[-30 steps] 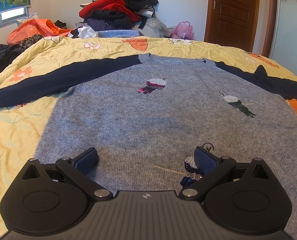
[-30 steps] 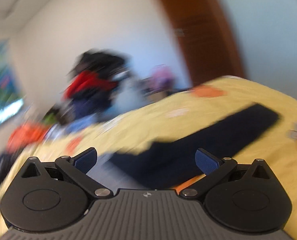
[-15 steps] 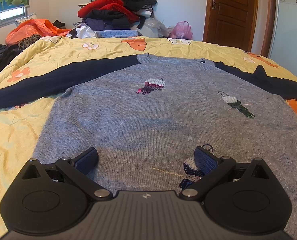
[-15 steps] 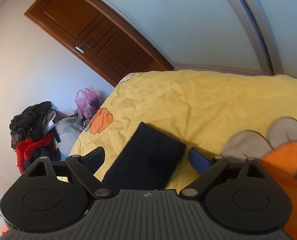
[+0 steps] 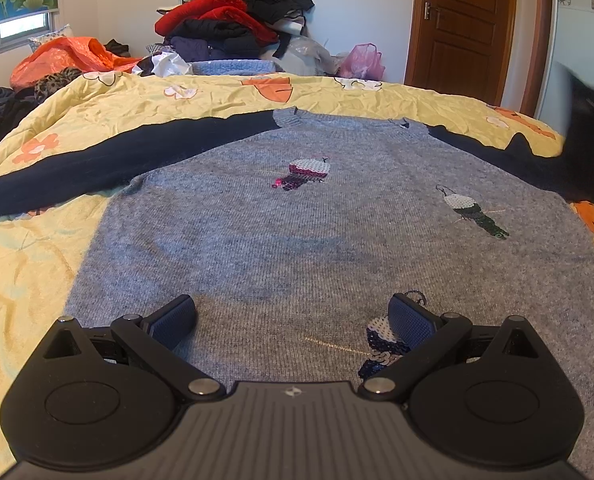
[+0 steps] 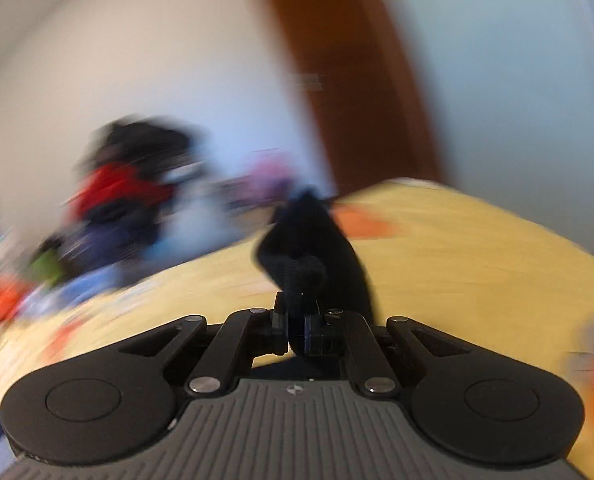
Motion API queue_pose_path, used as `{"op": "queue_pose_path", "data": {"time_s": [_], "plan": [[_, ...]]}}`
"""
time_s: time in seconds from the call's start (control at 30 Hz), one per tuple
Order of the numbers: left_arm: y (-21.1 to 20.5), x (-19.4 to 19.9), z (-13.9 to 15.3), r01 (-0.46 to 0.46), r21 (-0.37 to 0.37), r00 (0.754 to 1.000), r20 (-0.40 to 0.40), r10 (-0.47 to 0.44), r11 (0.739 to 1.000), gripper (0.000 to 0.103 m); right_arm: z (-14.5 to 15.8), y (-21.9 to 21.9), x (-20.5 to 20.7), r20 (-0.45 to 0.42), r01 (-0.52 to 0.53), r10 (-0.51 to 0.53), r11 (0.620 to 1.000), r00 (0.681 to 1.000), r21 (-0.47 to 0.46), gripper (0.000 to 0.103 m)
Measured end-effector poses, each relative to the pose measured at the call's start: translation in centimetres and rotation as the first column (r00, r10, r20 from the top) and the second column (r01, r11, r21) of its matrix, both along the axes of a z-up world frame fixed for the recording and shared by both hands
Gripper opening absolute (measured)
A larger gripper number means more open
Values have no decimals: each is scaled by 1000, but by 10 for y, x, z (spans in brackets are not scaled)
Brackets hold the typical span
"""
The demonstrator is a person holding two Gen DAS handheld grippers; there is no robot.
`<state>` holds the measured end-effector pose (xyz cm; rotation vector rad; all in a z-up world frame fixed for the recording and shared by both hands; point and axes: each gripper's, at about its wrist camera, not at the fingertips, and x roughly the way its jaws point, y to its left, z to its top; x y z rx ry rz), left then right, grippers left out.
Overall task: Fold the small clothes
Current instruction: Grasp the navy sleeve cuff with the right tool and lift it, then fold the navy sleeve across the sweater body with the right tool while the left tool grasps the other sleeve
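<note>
- Two grippers in play; one grey sweater [image 5: 297, 240] lies flat, front up, over the middle of the yellow bedspread [image 5: 29, 280], neck toward the far edge, hem toward the near edge.
- Left gripper [image 5: 293, 316]: jaws wide apart, nothing between them, poised low over the hem. Same pose as a second ago; no change on this side.
- Right gripper [image 6: 296, 330]: jaws have just been closing and now stand together, clamped on the cuff end of the dark right sleeve [image 6: 309, 248]. Half a second ago that cuff lay flat on the bedspread between the spread jaws.
- Right wrist view is heavily smeared, so the hand is travelling fast. Sleeve cloth bunches above the pads and trails forward.
- Left wrist view confirms: at the right edge of the bed the sleeve rises off the bedspread into a blurred dark shape; previously it lay flat there.
- Left sleeve [image 5: 117, 160] is undisturbed, stretched toward the left edge.
- Clothes pile [image 5: 237, 20] sits beyond the far edge, not involved.
- Judgement: first fold is under way, with the right sleeve likely to be carried across onto the grey body. Left sleeve and body folds remain; task is at an early stage.
- Risk: a thin pinch on knit during a quick move could slip, or drag the shoulder askew.
</note>
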<state>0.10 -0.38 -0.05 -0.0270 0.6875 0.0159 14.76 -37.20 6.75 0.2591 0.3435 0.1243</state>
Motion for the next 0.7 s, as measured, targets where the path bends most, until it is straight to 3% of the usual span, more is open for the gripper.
{"op": "queue_pose_path", "data": {"time_s": [0.13, 0.23, 0.3, 0.37, 0.43, 0.47, 0.5, 0.57, 0.63, 0.7], "plan": [[0, 0, 0, 2, -5, 1000, 1, -2, 1000, 103, -18, 111, -1, -73, -287, 284, 958, 956, -25, 12], [2, -1, 0, 6, -11, 1000, 3, -6, 1000, 103, -41, 169, 1, -170, -370, 360, 928, 917, -32, 12], [4, -1, 0, 11, -21, 1000, 6, -11, 1000, 103, -54, 195, -6, -238, -373, 347, 924, 907, -77, 12], [7, -1, 0, 15, -40, 1000, 10, -15, 999, 103, -57, 200, -17, -223, -363, 333, 925, 916, -112, 18], [9, -2, 0, 15, -52, 1000, 15, -15, 999, 103, -48, 186, -32, -180, -300, 284, 952, 942, -64, 43], [10, -1, 0, 16, -55, 1000, 15, -15, 998, 103, -46, 172, -43, -137, -285, 279, 958, 950, -21, 63], [11, -1, 1, 15, -61, 1000, 16, -14, 998, 103, -45, 161, -54, -95, -298, 299, 954, 950, 26, 75], [13, -2, 2, 9, -77, 1000, 22, -8, 997, 103, -47, 145, -75, -86, -327, 332, 943, 940, 65, 84], [18, 0, 9, -5, -108, 1000, 26, 8, 994, 103, -52, 131, -86, -100, -311, 316, 948, 943, 63, 84], [24, 8, 20, -7, -184, 999, 47, 16, 983, 103, -63, 118, -87, -120, -298, 310, 948, 943, 113, 85]]}}
